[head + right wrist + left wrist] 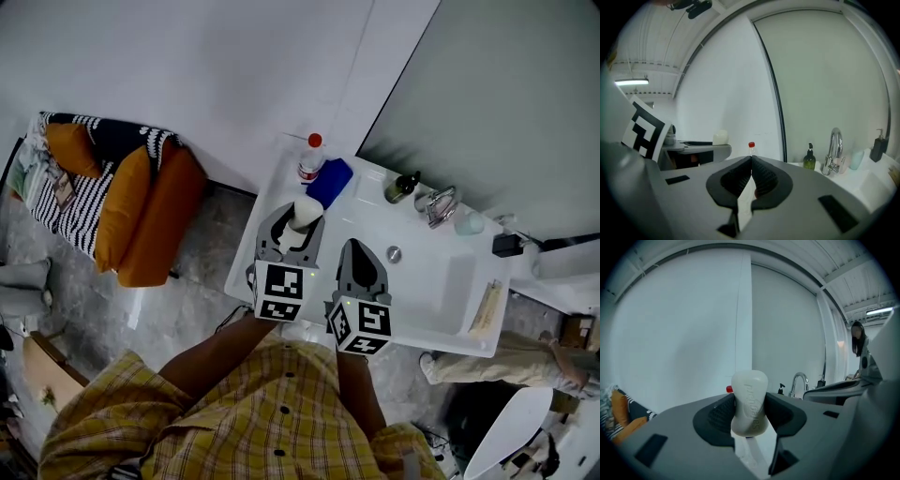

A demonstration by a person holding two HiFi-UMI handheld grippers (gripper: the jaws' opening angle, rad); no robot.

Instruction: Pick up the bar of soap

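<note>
Head view: left gripper (300, 223) has its jaws closed on the bar of soap (306, 214). The soap sits at the jaw tips and sticks out past them. Right gripper (357, 246) is just beside it, over the basin (441, 281). The white tabletop (272, 192) carries a red-capped bottle (311, 159) and a blue pouch (330, 182) just beyond the left jaws. A dark green bottle (401, 187) and the faucet (439, 204) are beyond the right jaws. Grey floor (197, 281), with an orange-cushioned seat (141, 216) well off to the left.

Left gripper view: soap (750, 401) is clamped between the two pads at mid-length. Long axis stands upright, crosswise to the jaws. Rounded top end is above the pads, bottom end below. The embossed face points at the camera. Plain white wall (684, 333) behind; faucet ahead to the right.

Right gripper view: jaws are together, tips touching, nothing between them. The soap (720, 137) shows ahead and left, atop the left gripper. Red-capped bottle is straight ahead past the tips; green bottle and faucet ahead-right, a dark dispenser (879, 143) further right. Pale wall panels behind, split by a dark seam.
</note>
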